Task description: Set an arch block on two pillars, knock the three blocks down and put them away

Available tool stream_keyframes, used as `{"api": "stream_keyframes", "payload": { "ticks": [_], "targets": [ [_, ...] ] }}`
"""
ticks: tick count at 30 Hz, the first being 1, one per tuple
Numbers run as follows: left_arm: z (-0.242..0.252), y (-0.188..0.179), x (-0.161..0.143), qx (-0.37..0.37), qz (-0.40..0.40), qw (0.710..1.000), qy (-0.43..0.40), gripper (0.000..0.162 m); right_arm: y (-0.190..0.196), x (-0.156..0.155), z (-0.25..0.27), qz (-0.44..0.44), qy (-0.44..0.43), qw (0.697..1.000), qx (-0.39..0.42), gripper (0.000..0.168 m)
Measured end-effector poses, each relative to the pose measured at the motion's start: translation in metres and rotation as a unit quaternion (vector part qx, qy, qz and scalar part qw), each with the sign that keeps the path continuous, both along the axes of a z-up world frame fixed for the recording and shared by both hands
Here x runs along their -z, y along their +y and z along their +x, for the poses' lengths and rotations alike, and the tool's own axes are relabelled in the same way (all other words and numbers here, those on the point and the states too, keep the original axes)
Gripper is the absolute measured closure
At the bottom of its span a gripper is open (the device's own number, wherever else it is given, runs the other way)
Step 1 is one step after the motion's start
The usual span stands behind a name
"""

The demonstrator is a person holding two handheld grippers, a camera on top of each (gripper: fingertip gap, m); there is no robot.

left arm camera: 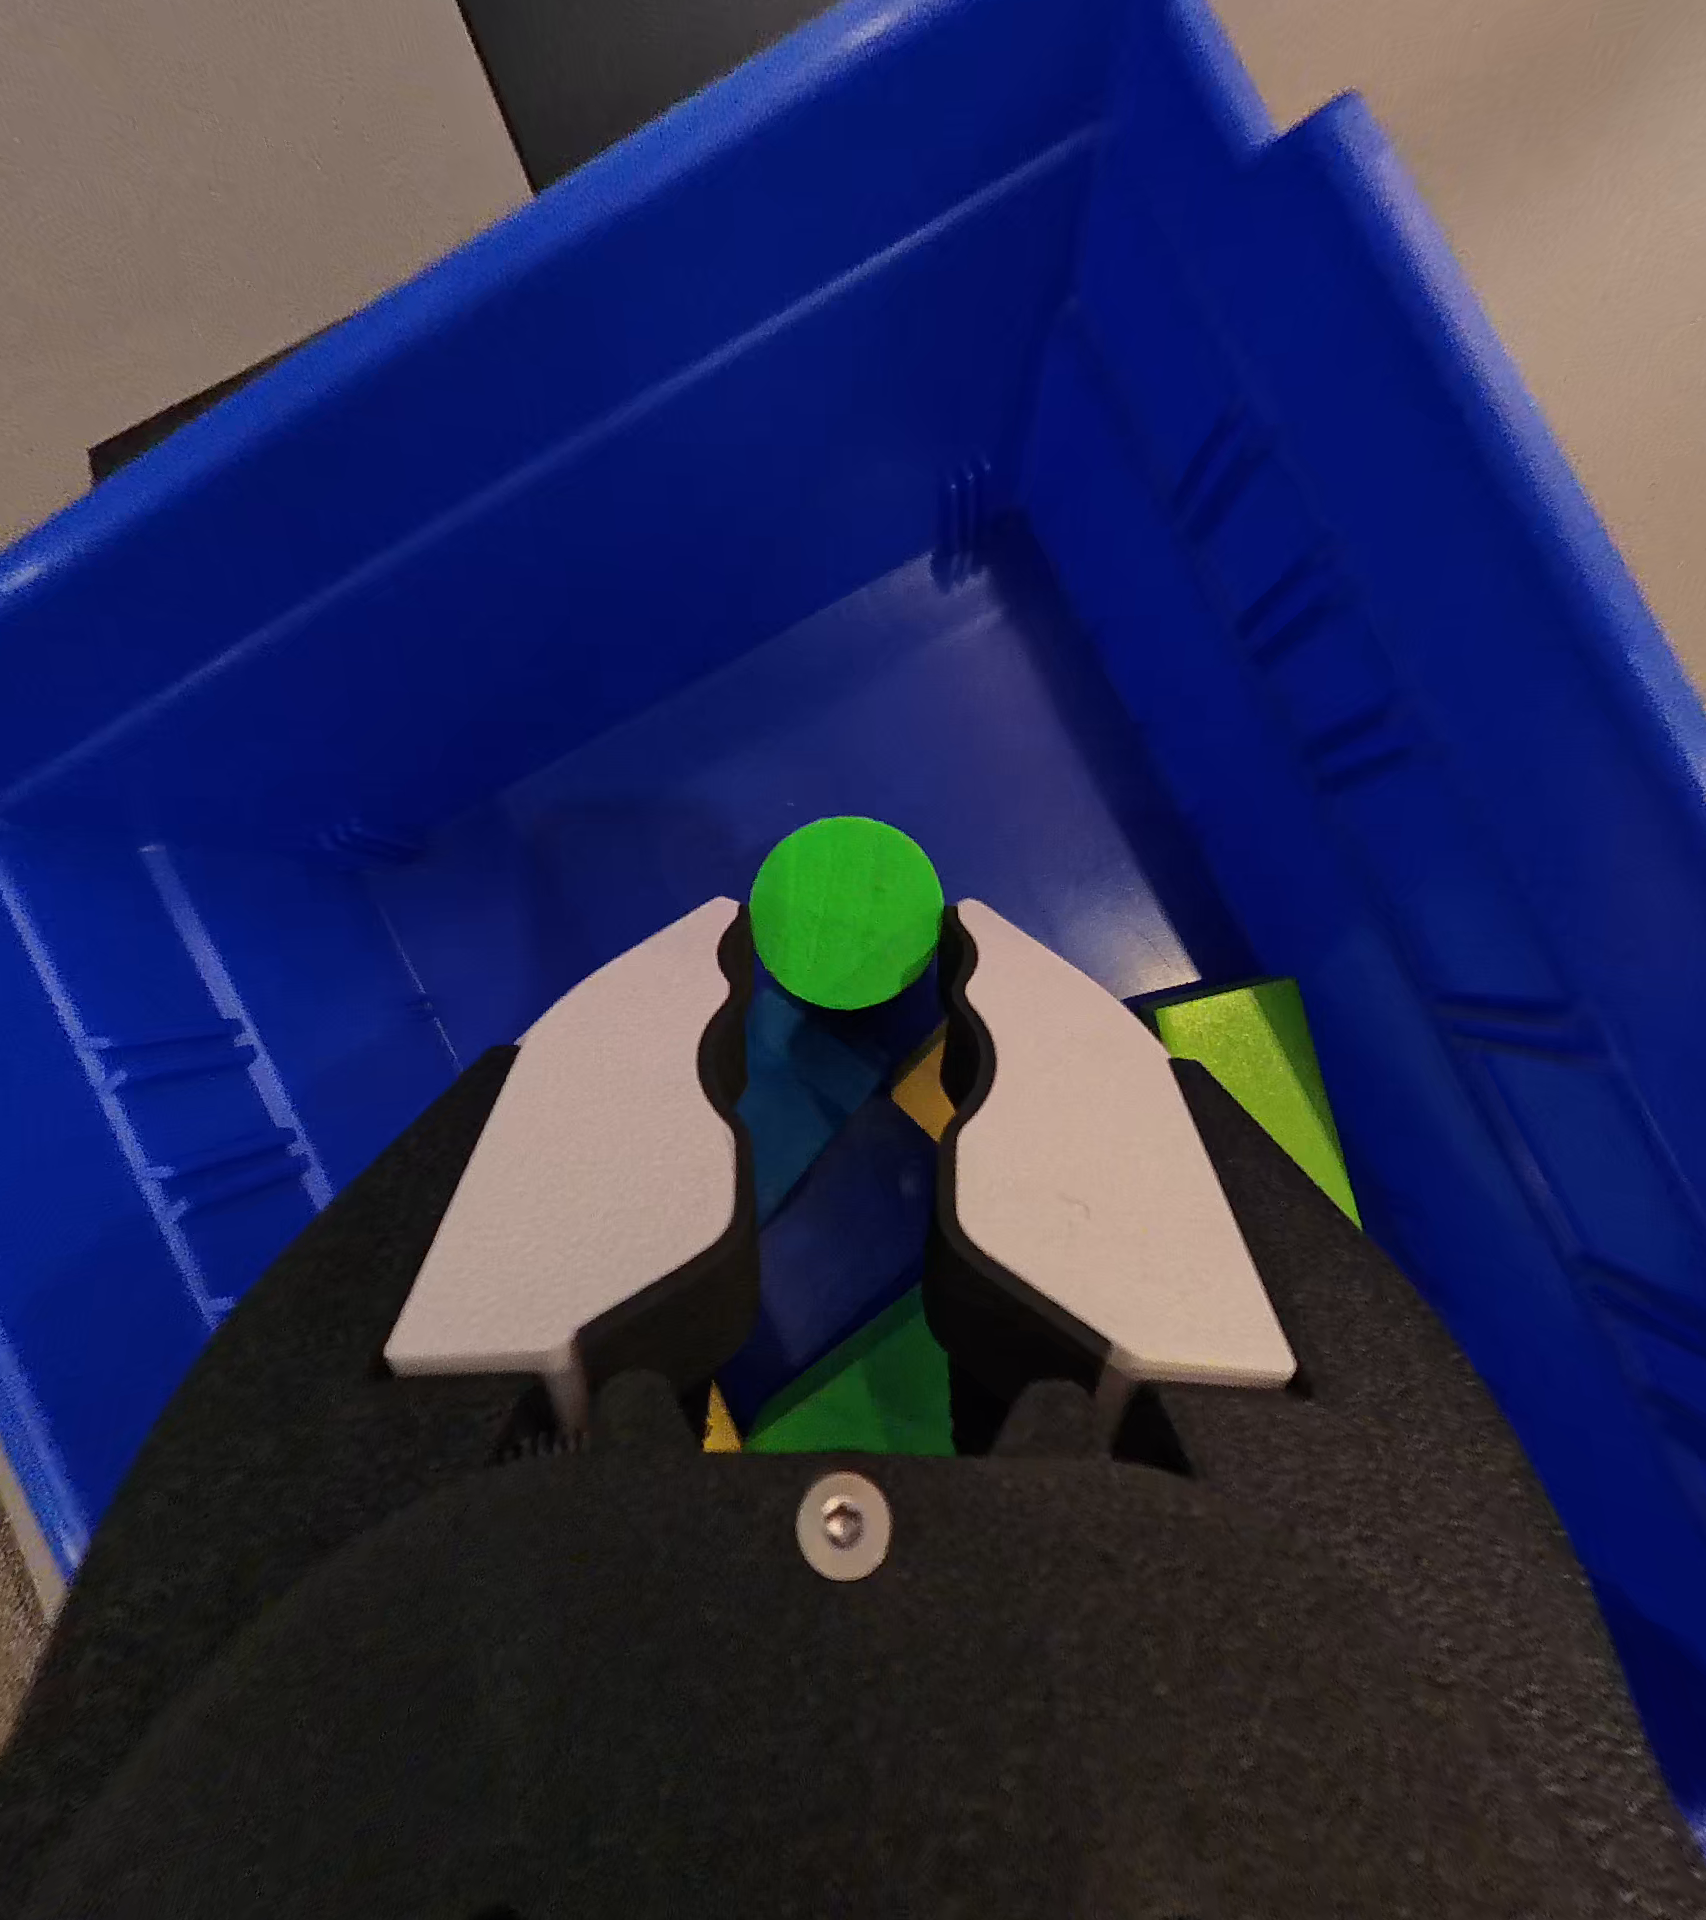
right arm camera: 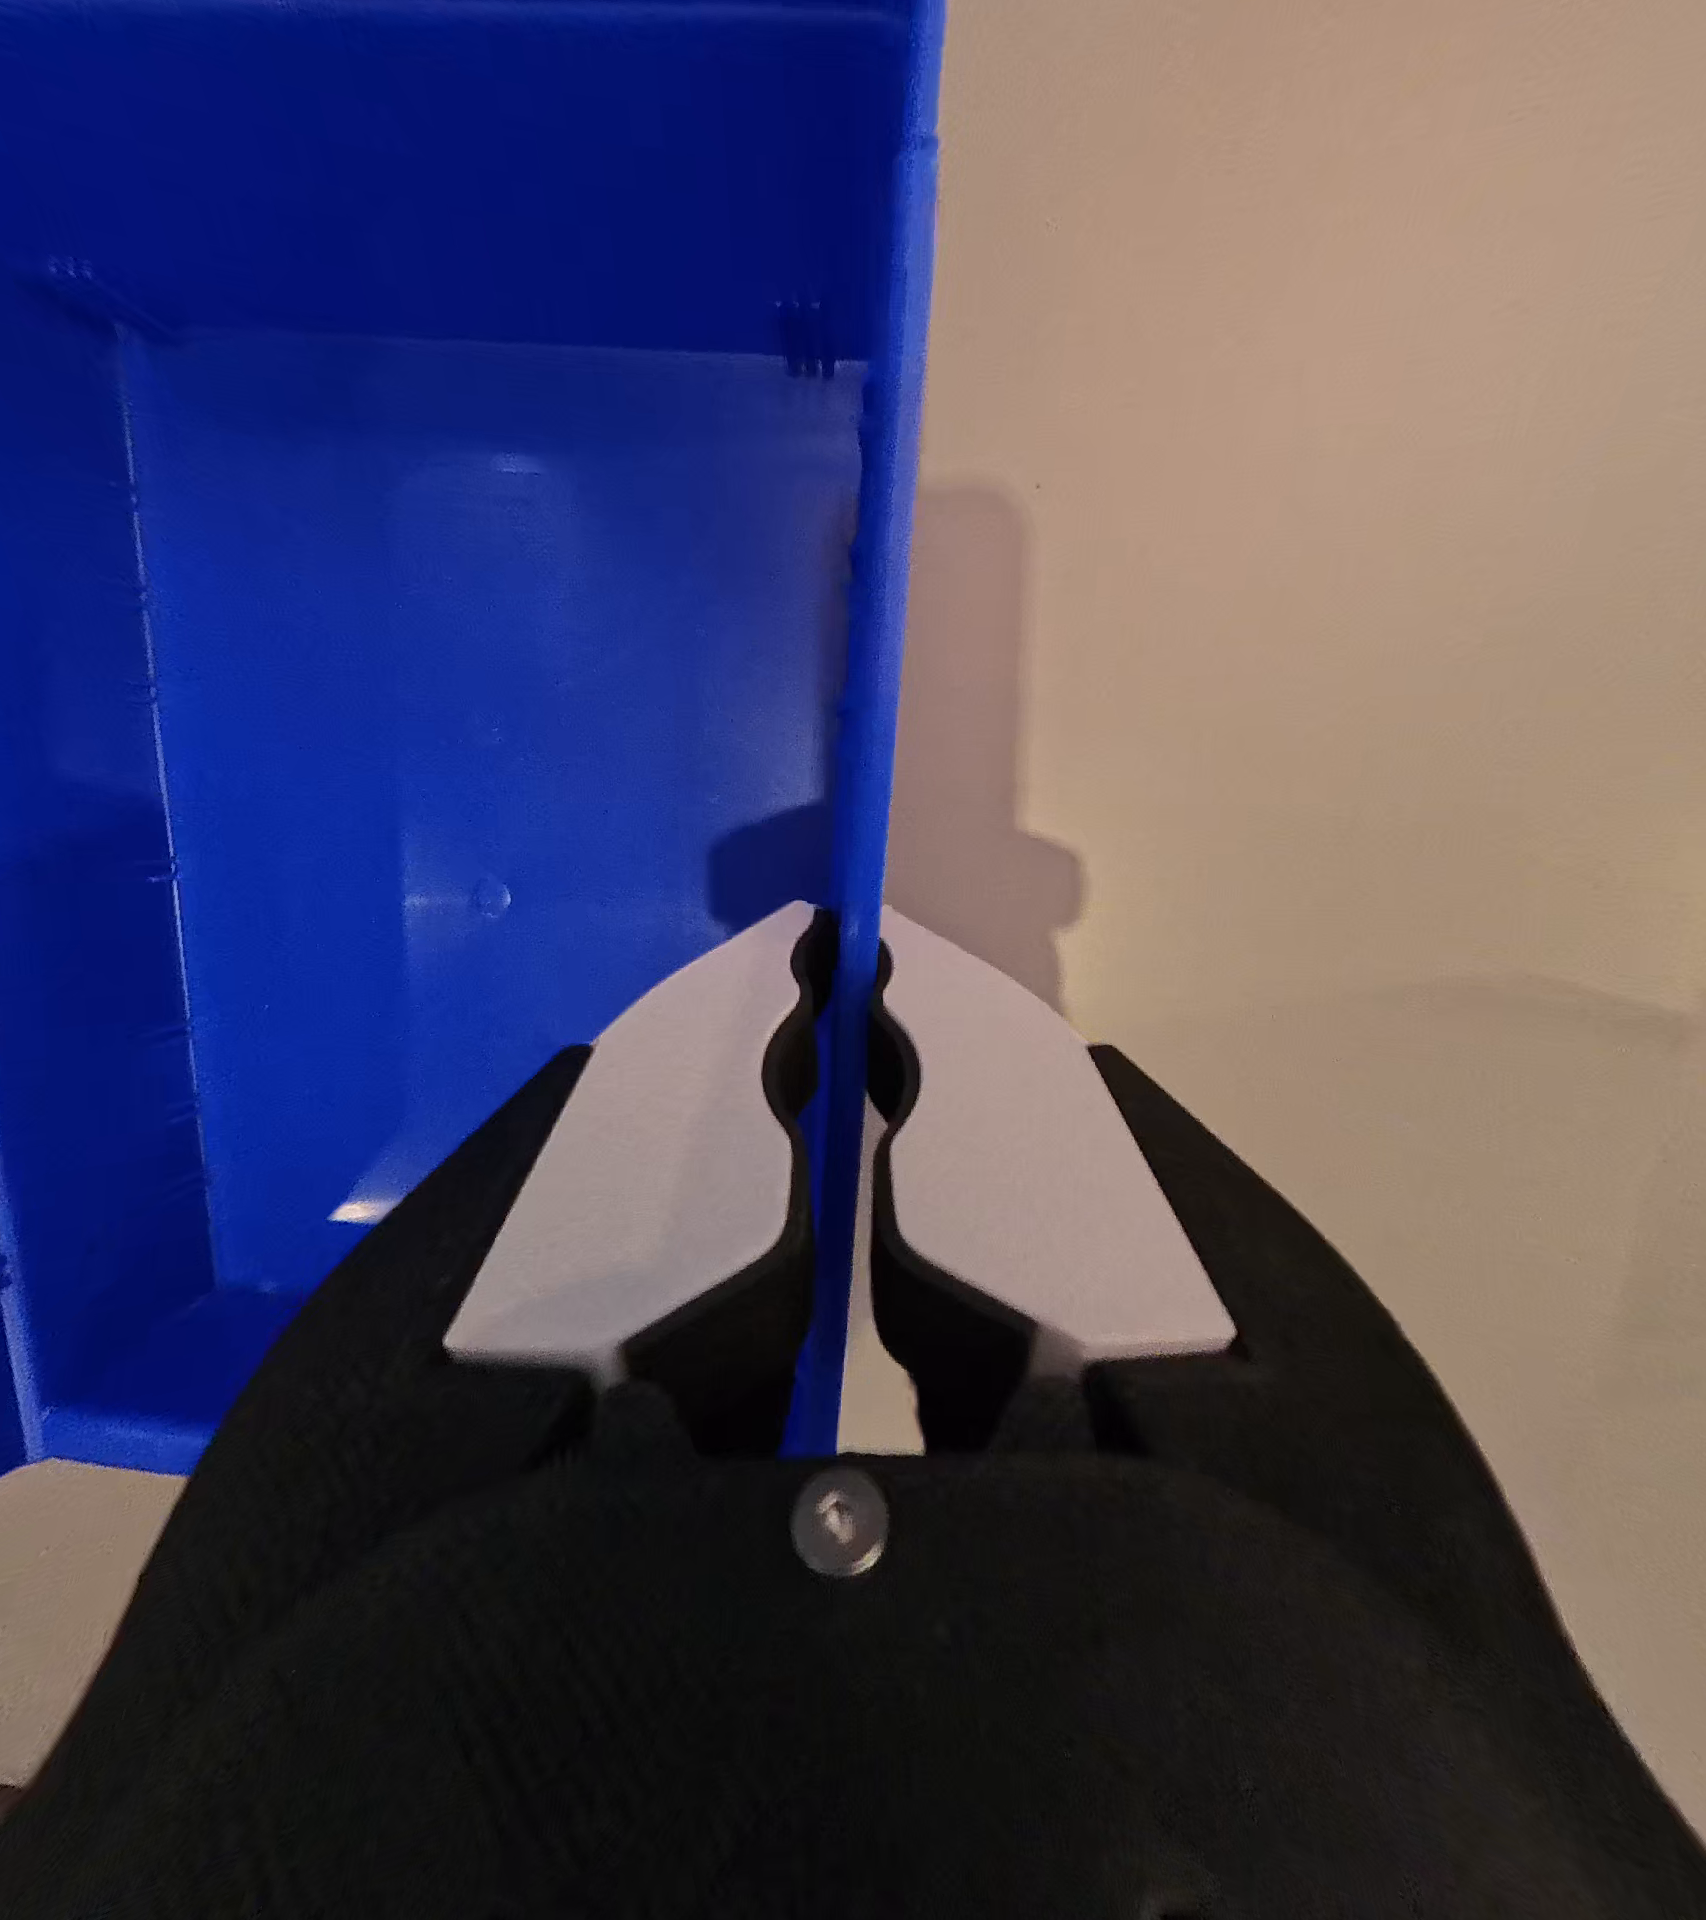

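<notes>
1. Left gripper (left arm camera: pixel 844 925), grey fingers on a black body, is clamped on a bright green cylinder block (left arm camera: pixel 846 911); its round end faces the cam, held above the inside of the bin.
2. Under it, seen thru the finger gap: a pile of blocks, incl. a dark blue block (left arm camera: pixel 833 1247), a yellow bit (left arm camera: pixel 924 1086) and a lime green block (left arm camera: pixel 1254 1091) by the right wall.
3. Right gripper (right arm camera: pixel 844 935) is pinched tight on the thin side wall of the blue plastic bin (right arm camera: pixel 880 623), one finger inside, one outside.
4. Bin sits on a pale beige tabletop (right arm camera: pixel 1348 520).
</notes>
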State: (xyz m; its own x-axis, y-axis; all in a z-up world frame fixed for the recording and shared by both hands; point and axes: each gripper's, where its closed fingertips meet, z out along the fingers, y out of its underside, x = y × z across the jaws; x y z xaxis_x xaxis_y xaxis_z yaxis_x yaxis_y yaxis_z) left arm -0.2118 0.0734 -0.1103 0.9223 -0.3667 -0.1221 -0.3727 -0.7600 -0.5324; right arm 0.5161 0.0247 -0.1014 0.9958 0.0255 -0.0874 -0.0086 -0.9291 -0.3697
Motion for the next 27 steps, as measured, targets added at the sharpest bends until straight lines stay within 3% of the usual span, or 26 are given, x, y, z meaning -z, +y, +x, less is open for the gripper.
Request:
{"api": "stream_keyframes", "payload": {
  "ticks": [3,7,10,14,16,19,24,27],
  "targets": [
    [-0.001,0.000,-0.012,-0.002,0.020,1.000,-0.011,0.127,0.008,-0.021,0.005,0.045,-0.036,0.998,0.007,0.155],
    [0.011,-0.007,-0.056,0.008,0.071,0.995,-0.064,0.127,0.027,-0.110,-0.011,0.238,-0.086,0.967,0.023,0.149],
    [0.042,-0.022,-0.109,0.055,0.127,0.981,-0.136,0.128,0.030,-0.179,-0.098,0.403,-0.026,0.909,-0.104,0.149],
    [0.115,-0.064,-0.174,0.188,0.175,0.932,-0.254,0.128,-0.009,-0.219,-0.256,0.492,0.143,0.791,-0.334,0.147],
    [0.151,-0.089,-0.187,0.254,0.159,0.911,-0.284,0.128,-0.037,-0.219,-0.323,0.488,0.224,0.735,-0.414,0.147],
    [0.191,-0.106,-0.174,0.315,0.137,0.913,-0.218,0.128,-0.071,-0.192,-0.400,0.437,0.274,0.695,-0.501,0.146],
    [0.246,-0.120,-0.138,0.375,0.087,0.912,-0.140,0.128,-0.070,-0.122,-0.458,0.396,0.162,0.720,-0.547,0.135],
    [0.260,-0.119,-0.113,0.386,0.066,0.916,-0.083,0.128,-0.068,-0.090,-0.471,0.361,0.152,0.736,-0.553,0.131]
  ]
}}
